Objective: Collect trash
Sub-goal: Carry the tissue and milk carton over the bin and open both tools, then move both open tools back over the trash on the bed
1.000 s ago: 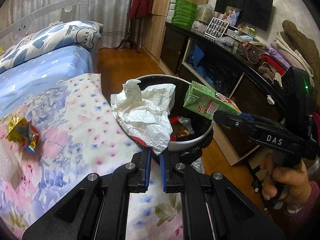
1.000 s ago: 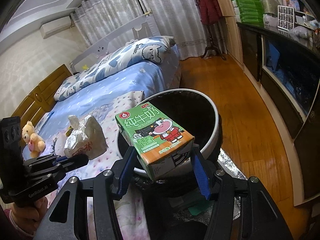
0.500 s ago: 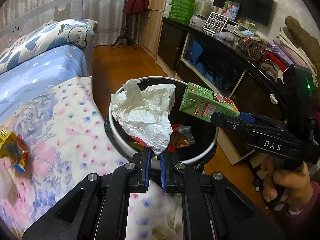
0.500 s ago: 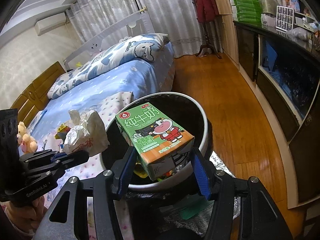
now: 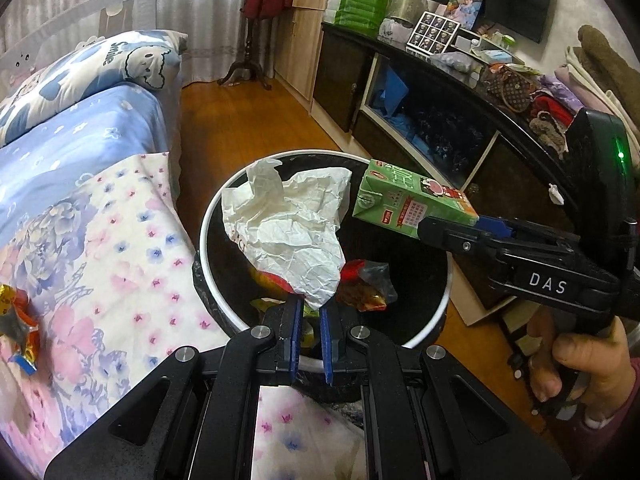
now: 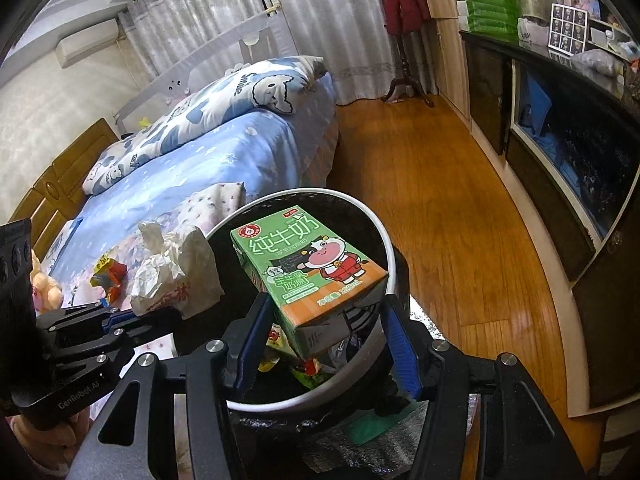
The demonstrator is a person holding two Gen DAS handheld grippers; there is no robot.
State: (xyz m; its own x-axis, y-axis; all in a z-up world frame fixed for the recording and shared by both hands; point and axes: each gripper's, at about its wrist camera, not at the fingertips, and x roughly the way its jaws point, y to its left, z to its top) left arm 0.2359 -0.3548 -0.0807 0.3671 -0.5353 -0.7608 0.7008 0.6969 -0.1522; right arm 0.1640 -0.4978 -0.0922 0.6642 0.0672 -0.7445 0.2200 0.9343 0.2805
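Two hand-held claws hang over a round white-rimmed trash bin (image 5: pixel 208 220) that stands on the floor just beside the bed (image 5: pixel 100 216). The left gripper (image 5: pixel 308 312) is nearly closed, pinching the lower tip of a crumpled white paper (image 5: pixel 288 232), which hangs over the left part of the bin's mouth, near the rim. The right gripper (image 6: pixel 324 332) stands half open with its pads clamped on the sides of a green milk carton (image 6: pixel 308 268). The carton's long axis points away from the claw, across the bin's opening and tilted downward. Both pieces sit directly above the bin, where wrappers (image 5: pixel 360 284) already lie, so letting go should drop them straight in. One foil wrapper (image 5: pixel 16 320) lies on the bed, far left.
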